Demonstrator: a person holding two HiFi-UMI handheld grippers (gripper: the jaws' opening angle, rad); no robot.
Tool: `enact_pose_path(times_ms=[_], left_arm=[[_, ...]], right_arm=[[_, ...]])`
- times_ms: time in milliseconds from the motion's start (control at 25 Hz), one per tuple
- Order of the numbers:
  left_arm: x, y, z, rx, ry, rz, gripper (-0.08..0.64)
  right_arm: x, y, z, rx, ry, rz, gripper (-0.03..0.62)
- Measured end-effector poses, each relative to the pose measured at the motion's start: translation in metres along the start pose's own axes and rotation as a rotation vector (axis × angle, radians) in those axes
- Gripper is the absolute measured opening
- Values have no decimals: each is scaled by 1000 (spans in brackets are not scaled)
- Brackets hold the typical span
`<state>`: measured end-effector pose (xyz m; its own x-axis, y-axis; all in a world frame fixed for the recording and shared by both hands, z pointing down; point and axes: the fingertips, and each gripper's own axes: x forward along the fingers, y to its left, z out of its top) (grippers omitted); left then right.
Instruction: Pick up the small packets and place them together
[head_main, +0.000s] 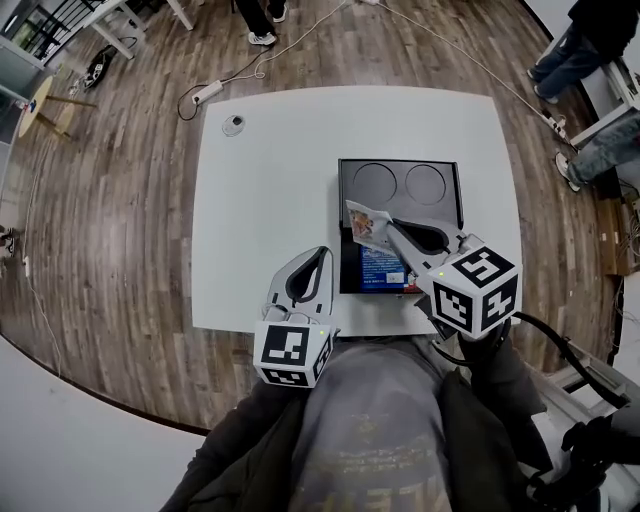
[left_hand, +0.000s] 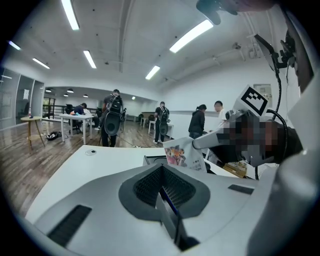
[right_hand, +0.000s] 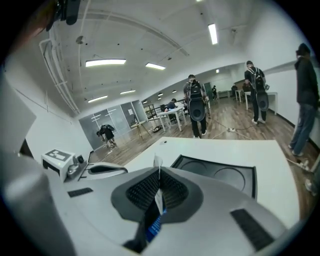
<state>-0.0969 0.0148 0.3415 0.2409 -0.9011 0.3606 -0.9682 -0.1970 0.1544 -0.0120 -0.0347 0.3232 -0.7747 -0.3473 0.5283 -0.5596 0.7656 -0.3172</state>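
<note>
Head view: the right gripper (head_main: 390, 228), tilted downward, pinches a small packet (head_main: 368, 224) above the dark tray (head_main: 350, 175), where a blue packet (head_main: 380, 268) lies. Left gripper view: the left gripper (left_hand: 161, 172), jaws together and empty, faces the packet's printed side. Right gripper view: the packet stands edge-on between clamped jaws.

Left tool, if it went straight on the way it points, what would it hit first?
Probably the tray's left rim, or the bare table just before it; depth is unclear. The packet in the right tool hangs just right of that line.
</note>
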Motion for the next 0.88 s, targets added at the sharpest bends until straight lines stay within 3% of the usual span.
enact_pose_path(times_ms=[440, 720, 880], left_arm=[[23, 31, -9, -37, 75, 69, 2], [36, 40, -23, -59, 119, 94, 2], [39, 39, -28, -68, 133, 97, 2]], right_arm=[[48, -61, 16, 107, 14, -1, 8], [75, -84, 6, 104, 63, -28, 21], [78, -94, 0, 104, 83, -65, 60]])
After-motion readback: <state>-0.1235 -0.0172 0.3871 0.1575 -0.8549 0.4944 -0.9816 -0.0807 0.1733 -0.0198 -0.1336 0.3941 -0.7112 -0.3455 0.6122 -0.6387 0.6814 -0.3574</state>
